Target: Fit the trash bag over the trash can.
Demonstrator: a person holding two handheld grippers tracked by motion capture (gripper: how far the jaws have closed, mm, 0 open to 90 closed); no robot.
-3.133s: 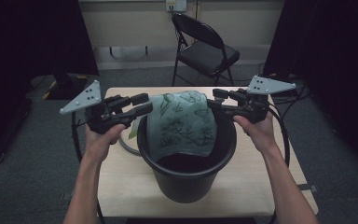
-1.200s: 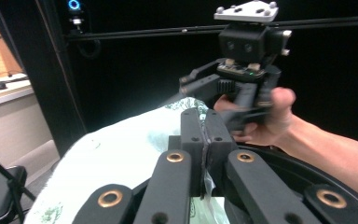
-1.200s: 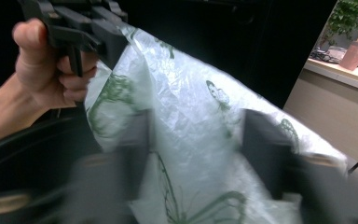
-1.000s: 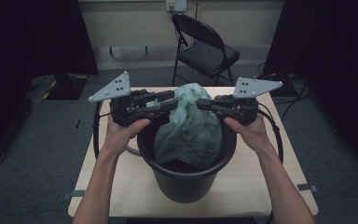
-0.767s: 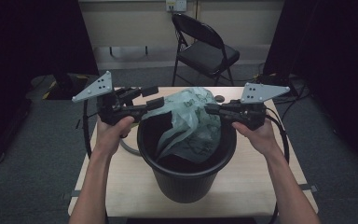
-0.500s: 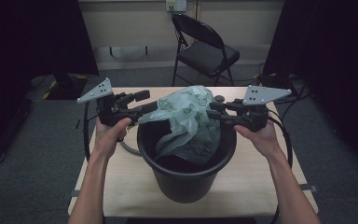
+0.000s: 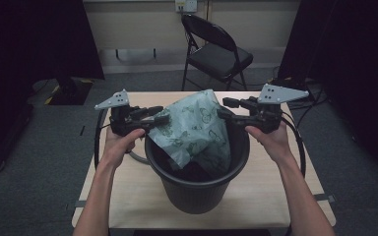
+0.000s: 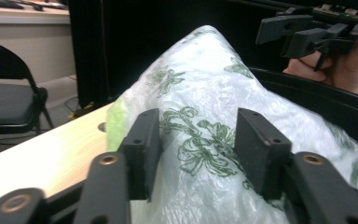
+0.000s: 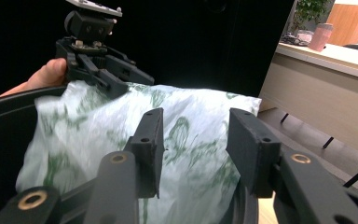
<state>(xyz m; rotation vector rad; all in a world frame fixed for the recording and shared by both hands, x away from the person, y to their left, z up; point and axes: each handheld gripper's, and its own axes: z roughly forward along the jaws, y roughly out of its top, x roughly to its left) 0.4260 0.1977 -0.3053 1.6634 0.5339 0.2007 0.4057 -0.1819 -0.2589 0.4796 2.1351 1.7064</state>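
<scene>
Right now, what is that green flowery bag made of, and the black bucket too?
The bag looks like thin plastic film: see-through, crinkly, slightly shiny, printed with green flowers. The bucket seems to be hard black plastic, going by its smooth, dull wall and thick rounded rim, though painted metal can't be ruled out.

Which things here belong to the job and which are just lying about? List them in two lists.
In the job:
green-printed plastic bag, standing partly inside the bucket
black bucket
left gripper, jaws apart at the bag's edge
right gripper, jaws apart at the bag's other side
table, bearing the bucket

Just lying about:
folding chair behind the table
wall socket
</scene>
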